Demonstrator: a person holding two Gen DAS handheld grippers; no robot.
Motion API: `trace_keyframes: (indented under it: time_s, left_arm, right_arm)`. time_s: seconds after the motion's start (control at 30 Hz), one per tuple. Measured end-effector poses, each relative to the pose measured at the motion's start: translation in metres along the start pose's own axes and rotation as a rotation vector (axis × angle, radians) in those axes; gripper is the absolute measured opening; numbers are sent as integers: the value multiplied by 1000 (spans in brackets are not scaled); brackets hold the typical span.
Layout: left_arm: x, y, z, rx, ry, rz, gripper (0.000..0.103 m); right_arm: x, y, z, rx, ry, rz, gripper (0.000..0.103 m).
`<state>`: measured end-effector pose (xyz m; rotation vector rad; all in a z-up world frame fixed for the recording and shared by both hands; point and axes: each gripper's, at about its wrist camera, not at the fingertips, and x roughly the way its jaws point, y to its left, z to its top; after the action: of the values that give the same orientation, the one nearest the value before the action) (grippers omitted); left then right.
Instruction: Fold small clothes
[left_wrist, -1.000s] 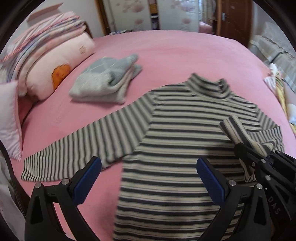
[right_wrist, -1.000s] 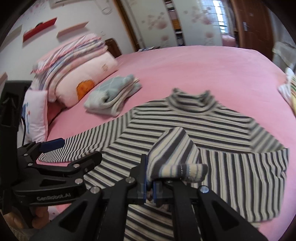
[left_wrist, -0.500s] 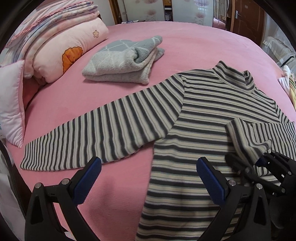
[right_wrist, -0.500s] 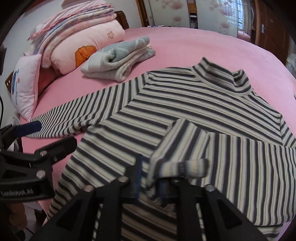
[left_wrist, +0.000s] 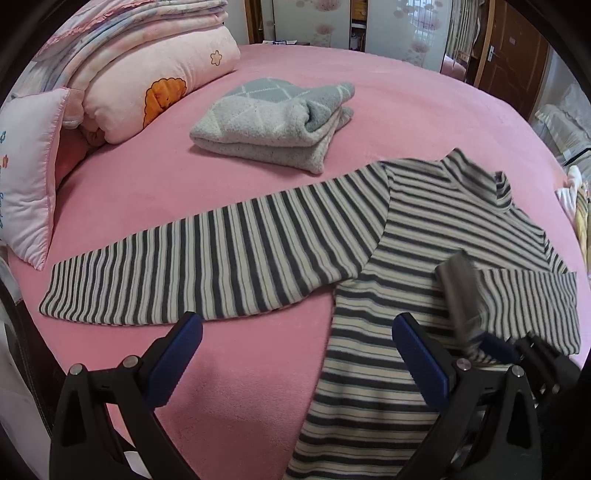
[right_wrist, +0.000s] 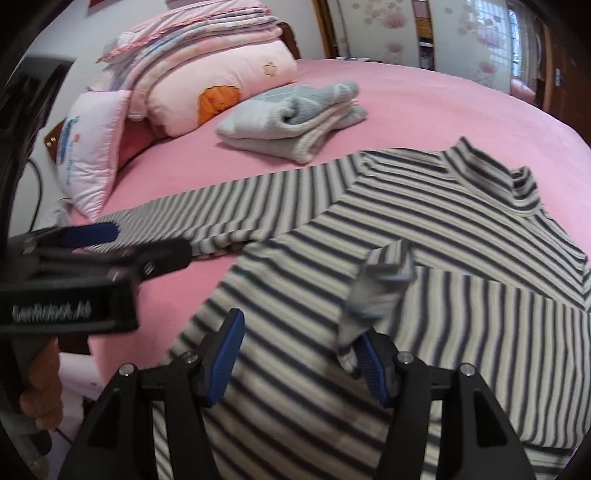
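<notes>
A grey-and-cream striped long-sleeved turtleneck top (left_wrist: 436, 229) lies flat on the pink bedspread (left_wrist: 388, 103), its one sleeve stretched out straight toward the pillows and the other folded across the chest. The cuff of that folded sleeve (right_wrist: 380, 291) is blurred; it stands up just beside the right gripper (right_wrist: 299, 354), touching the inner face of one blue pad, but whether it still clings there is hard to make out. That gripper's jaws are opening, with the pads spread and nothing pinched between them. The left gripper (left_wrist: 295, 354) hangs over the bed with its jaws wide apart and empty, one finger above bare bedspread, the other above the shirt body. The shirt's hem is cut off by the lower picture edge. Behind it sit a folded grey fleece garment with a diamond pattern (left_wrist: 273, 118), a rolled pink blanket with an orange motif (left_wrist: 155, 85) and a white pillow (left_wrist: 26, 192), partly out of frame.
</notes>
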<state>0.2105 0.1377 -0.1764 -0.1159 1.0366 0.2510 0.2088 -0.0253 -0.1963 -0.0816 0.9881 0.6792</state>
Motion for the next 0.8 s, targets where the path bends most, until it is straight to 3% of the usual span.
trace_keyframes:
  time_s: [0.2, 0.4, 0.43, 0.5, 0.7, 0.8]
  left_arm:
    - [-8, -6, 2, 11, -12, -15, 103]
    - [0, -17, 1, 36, 21, -84, 102]
    - [2, -22, 0, 51, 26, -111, 100]
    - [7, -33, -1, 84, 39, -154, 86]
    - [30, -62, -8, 168, 88, -305, 80]
    - [44, -73, -12, 199, 143, -359, 64]
  right_arm:
    - [-18, 23, -7, -38, -54, 98, 59]
    - [-46, 17, -25, -66, -46, 59, 59]
    - [-52, 12, -29, -65, -46, 42, 59]
    - [-66, -1, -38, -54, -50, -5, 59]
    - [-98, -42, -59, -8, -73, -120, 59]
    - [-106, -62, -67, 27, -84, -162, 59]
